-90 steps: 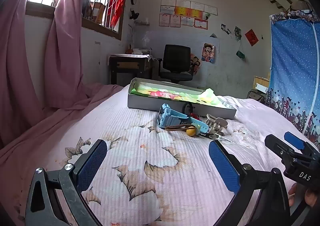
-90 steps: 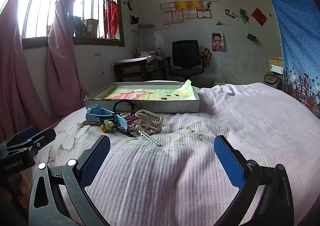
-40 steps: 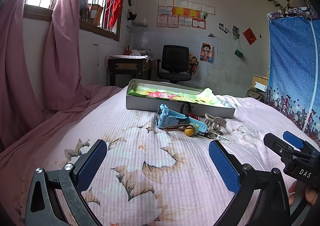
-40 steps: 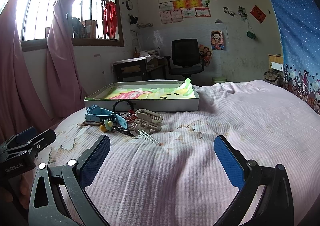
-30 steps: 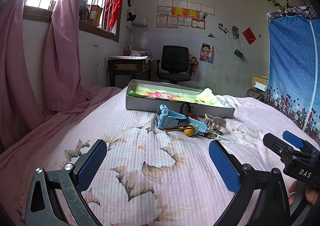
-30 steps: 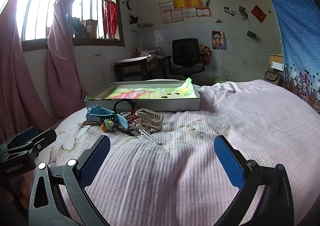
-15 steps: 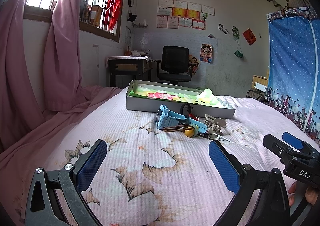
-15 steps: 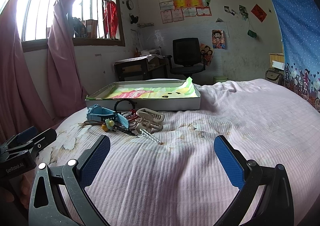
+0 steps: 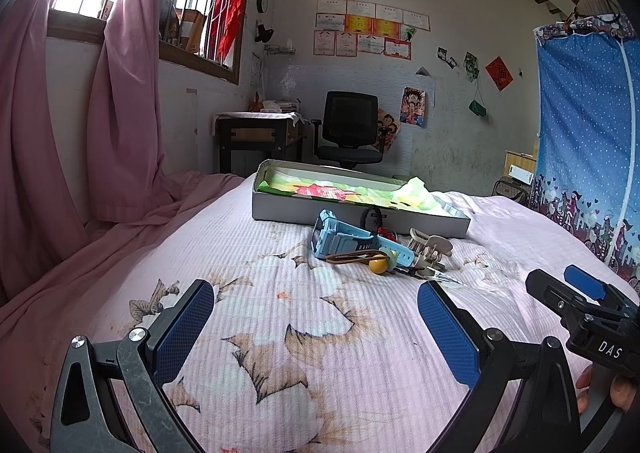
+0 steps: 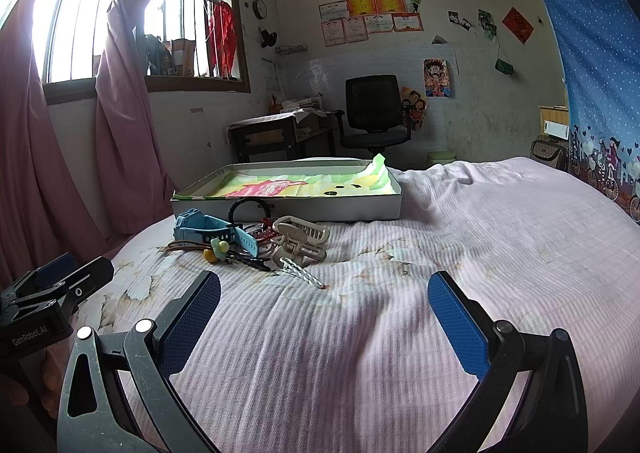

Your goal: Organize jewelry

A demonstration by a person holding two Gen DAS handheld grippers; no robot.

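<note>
Left view: I am holding my left gripper [image 9: 316, 327] low over the bedspread [image 9: 280, 333], fingers spread wide and gripping nothing. Right view: my right gripper [image 10: 324, 317] is hovering the same way, fingers wide apart and empty.

The jewelry is lying in a small heap at the centre of both frames, well apart from both grippers. In it, a blue watch [image 9: 340, 241] is resting on its side, with a yellow bead [image 9: 378, 265] just below it and a beige hair claw [image 10: 300, 239] to its right. A twisted white clip [image 10: 302, 273] is lying nearest my right gripper. A black ring [image 10: 250, 207] is leaning at the back, possibly a bracelet; the view is too small to tell.

Just behind the heap, a shallow box [image 10: 288, 209] lined with colourful paper is sitting open.
</note>
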